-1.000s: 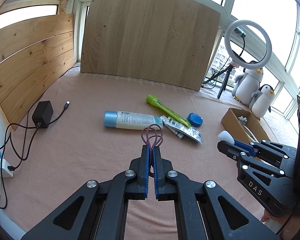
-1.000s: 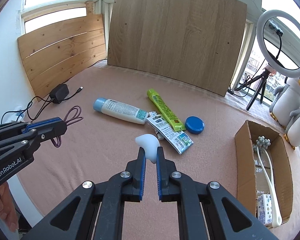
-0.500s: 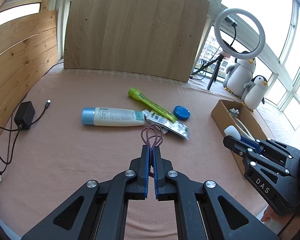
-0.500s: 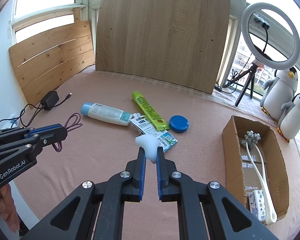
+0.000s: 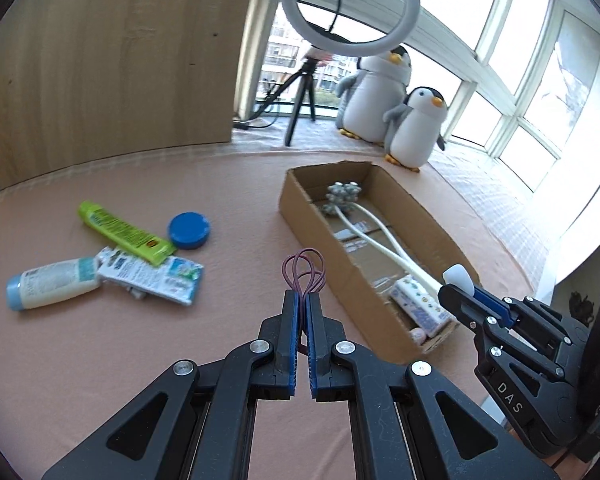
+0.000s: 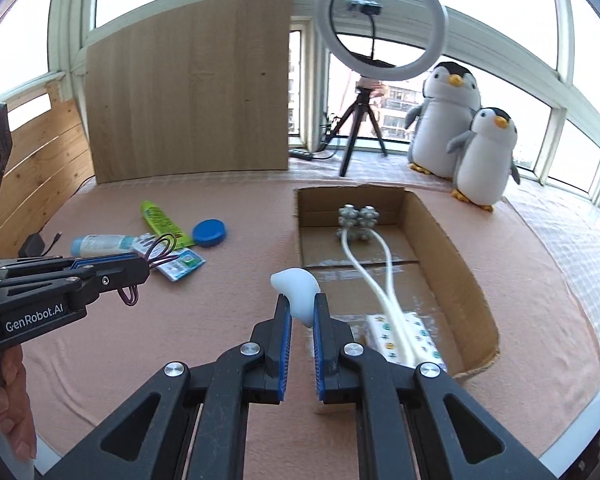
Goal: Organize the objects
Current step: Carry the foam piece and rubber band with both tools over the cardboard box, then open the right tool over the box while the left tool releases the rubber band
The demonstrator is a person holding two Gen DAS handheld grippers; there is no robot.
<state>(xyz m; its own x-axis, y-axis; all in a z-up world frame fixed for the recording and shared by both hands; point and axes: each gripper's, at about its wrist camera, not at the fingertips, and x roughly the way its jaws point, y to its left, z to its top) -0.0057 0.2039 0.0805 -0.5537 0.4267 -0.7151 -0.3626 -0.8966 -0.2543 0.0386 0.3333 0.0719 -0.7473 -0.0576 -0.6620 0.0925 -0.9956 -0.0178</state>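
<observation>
My left gripper (image 5: 303,295) is shut on a bunch of maroon hair ties (image 5: 304,274), held above the pink cloth just left of the cardboard box (image 5: 320,236). My right gripper (image 6: 300,306) is shut on a pale blue-white soft piece (image 6: 296,290), just short of the near left corner of the box (image 6: 452,248). Inside the box lie a white two-stemmed massager with grey ball heads (image 6: 358,220) and a patterned tissue pack (image 6: 404,340). In the right wrist view the left gripper (image 6: 142,268) shows at the left with the ties (image 6: 160,250) sticking out of it.
On the cloth to the left lie a white bottle with a blue cap (image 5: 48,290), a green tube (image 5: 124,234), a flat printed sachet (image 5: 156,278) and a blue lid (image 5: 189,230). Two plush penguins (image 6: 460,136), a ring light on a tripod (image 6: 380,20) and a wooden board (image 6: 188,88) stand behind.
Both grippers have swung to the right with their loads. The box, earlier at the right edge, now lies straight ahead, and the bottle and tube have slid to the left.
</observation>
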